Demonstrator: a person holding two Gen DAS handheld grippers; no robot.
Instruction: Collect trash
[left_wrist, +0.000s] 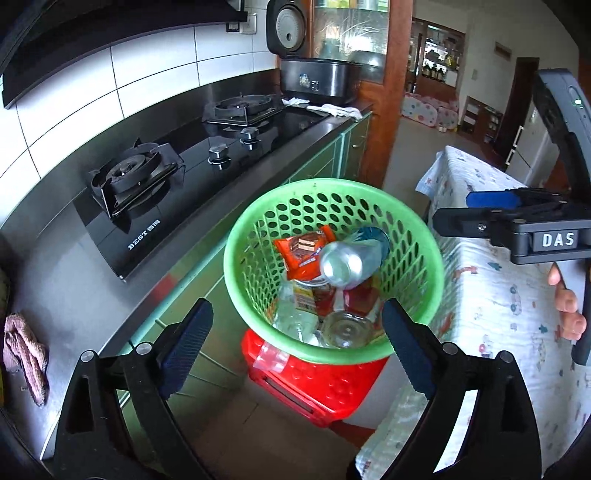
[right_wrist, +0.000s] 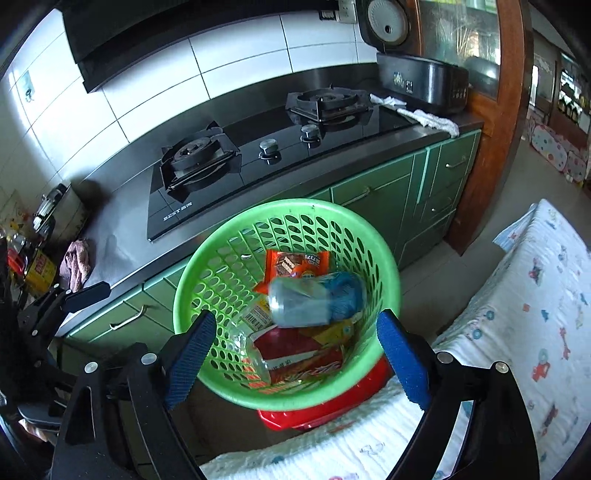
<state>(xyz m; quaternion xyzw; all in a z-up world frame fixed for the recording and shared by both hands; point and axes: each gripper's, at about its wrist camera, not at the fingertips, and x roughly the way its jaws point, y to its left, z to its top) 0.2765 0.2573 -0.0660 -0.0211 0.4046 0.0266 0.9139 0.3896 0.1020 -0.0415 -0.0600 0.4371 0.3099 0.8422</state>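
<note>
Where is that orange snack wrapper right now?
In both views, the orange snack wrapper lies inside the green basket, against its far wall, partly under the blue-labelled bottle.

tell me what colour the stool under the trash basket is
Red stool under the green basket, clearest in the left wrist view.
</note>
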